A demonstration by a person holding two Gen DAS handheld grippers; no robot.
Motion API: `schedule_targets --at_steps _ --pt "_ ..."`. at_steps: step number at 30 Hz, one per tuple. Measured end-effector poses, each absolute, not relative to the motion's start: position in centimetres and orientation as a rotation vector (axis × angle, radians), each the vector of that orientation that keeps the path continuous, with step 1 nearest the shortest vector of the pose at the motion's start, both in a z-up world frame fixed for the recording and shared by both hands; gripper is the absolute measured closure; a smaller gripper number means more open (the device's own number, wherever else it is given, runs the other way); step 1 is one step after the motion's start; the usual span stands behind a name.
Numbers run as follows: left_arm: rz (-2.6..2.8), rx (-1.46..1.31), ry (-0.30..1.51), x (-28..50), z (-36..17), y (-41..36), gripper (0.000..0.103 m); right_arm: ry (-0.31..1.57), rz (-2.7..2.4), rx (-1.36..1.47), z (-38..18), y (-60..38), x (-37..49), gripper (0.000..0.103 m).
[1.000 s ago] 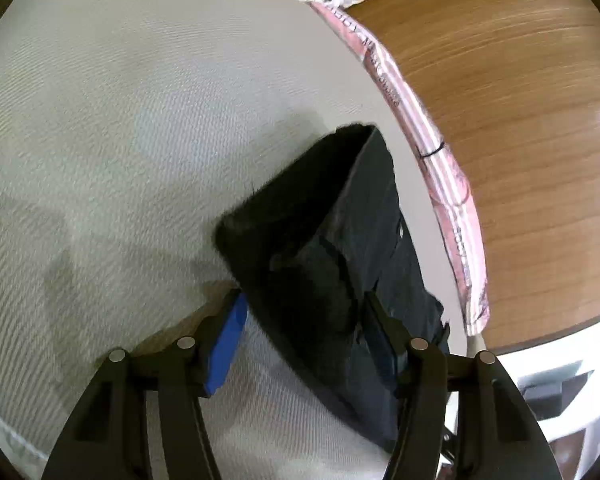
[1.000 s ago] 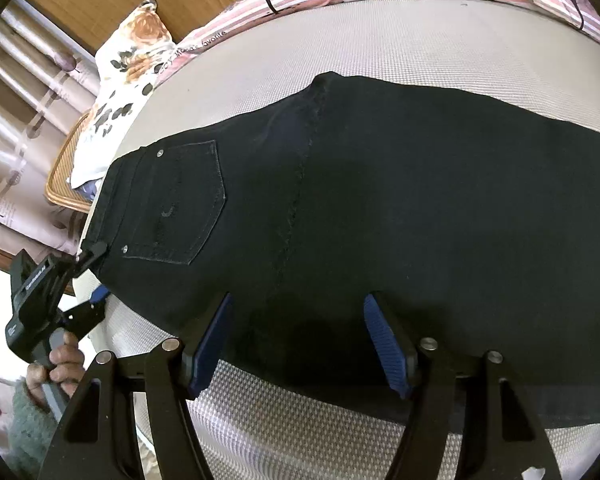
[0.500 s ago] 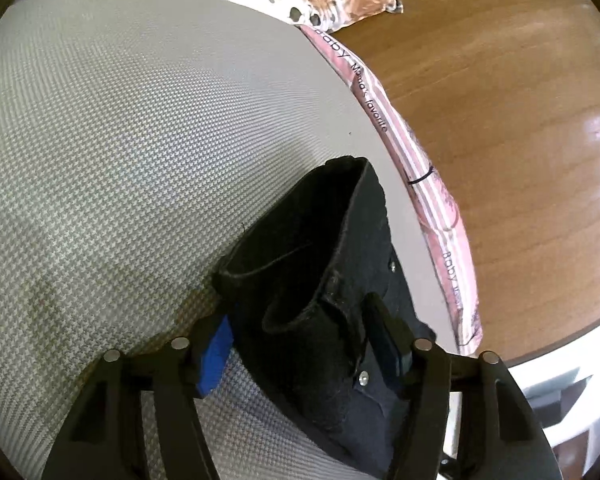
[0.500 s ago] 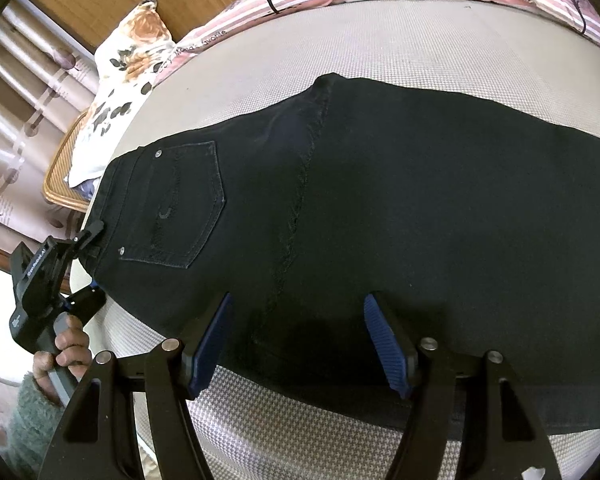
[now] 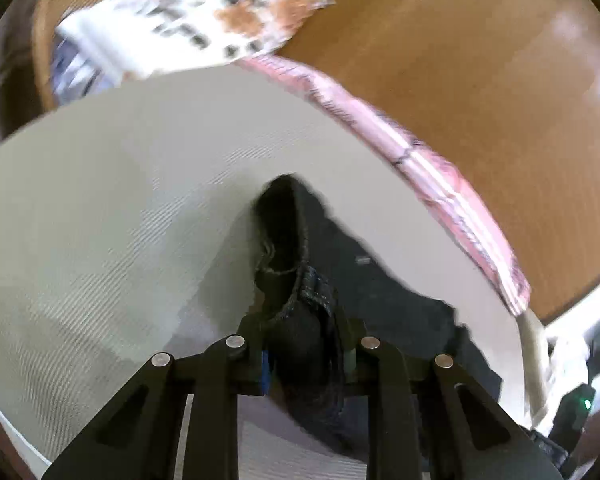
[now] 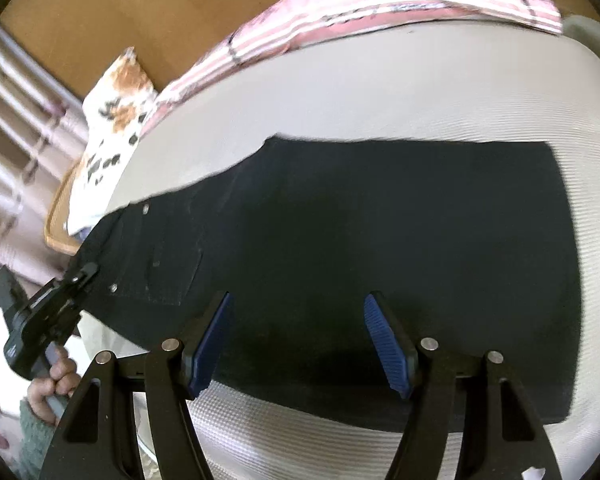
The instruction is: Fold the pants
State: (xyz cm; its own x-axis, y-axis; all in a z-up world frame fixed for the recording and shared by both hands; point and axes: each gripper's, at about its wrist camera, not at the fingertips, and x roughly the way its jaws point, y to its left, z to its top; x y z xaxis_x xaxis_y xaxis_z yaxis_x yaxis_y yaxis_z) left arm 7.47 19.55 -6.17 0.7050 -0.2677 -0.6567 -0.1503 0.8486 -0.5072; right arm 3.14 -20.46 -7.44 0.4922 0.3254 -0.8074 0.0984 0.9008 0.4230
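Black pants [image 6: 380, 240] lie flat, folded lengthwise, on a white mattress [image 6: 380, 92], with the back pocket [image 6: 168, 268] at the left. My left gripper [image 5: 304, 344] is shut on the bunched waistband end of the pants [image 5: 296, 292] and holds it lifted off the mattress [image 5: 120, 200]. It also shows in the right wrist view [image 6: 60, 300] at the pants' left end. My right gripper [image 6: 296, 340] is open and empty, hovering over the near edge of the pants.
A pink striped blanket [image 6: 340, 16] lies along the far mattress edge, also in the left wrist view [image 5: 440, 184]. A floral pillow [image 6: 112, 128] rests on a wicker chair [image 6: 60, 236] at the left. A wooden headboard [image 5: 480, 60] stands behind.
My left gripper has closed on the waistband and lifted it. The right gripper has pulled back a little and stays open.
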Motion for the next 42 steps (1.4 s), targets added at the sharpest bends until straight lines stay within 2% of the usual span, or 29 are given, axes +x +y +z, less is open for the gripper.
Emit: schedule_targets --at_steps 9,13,20,26,29,33,38,40,42 --pt "-0.355 -0.345 0.725 8.6 2.0 8.1 0.081 0.966 0.065 0.549 -5.2 -26.4 1.9 0.038" --pt "-0.491 -0.28 0.718 8.7 3.1 1.8 0.081 0.929 0.026 0.586 -4.5 -29.6 1.0 0.038" --pt "-0.702 -0.083 0.827 8.1 0.3 -10.2 0.081 0.892 -0.059 0.636 -4.3 -34.9 -1.4 0.037" --pt "-0.711 0.15 0.954 6.8 -6.2 -17.4 0.08 0.901 -0.079 0.7 -5.6 -37.7 -2.3 0.037" --pt "-0.705 0.268 0.954 5.8 -7.7 -19.6 0.075 0.92 -0.048 0.726 -6.5 -38.1 -2.0 0.037" --pt "-0.756 0.289 0.944 5.1 -6.4 -19.6 0.061 0.943 0.063 0.791 -7.7 -37.8 -0.9 0.037" --pt "-0.854 0.209 0.913 4.0 -3.7 -15.8 0.05 0.989 0.182 0.847 -9.5 -37.3 1.8 0.037" --pt "-0.839 0.189 0.869 4.1 -2.5 -13.9 0.04 1.009 0.207 0.823 -9.9 -36.7 2.8 0.035" --pt "-0.771 0.172 0.843 4.9 -2.0 -12.0 0.038 1.035 0.226 0.81 -10.6 -36.5 3.8 0.035"
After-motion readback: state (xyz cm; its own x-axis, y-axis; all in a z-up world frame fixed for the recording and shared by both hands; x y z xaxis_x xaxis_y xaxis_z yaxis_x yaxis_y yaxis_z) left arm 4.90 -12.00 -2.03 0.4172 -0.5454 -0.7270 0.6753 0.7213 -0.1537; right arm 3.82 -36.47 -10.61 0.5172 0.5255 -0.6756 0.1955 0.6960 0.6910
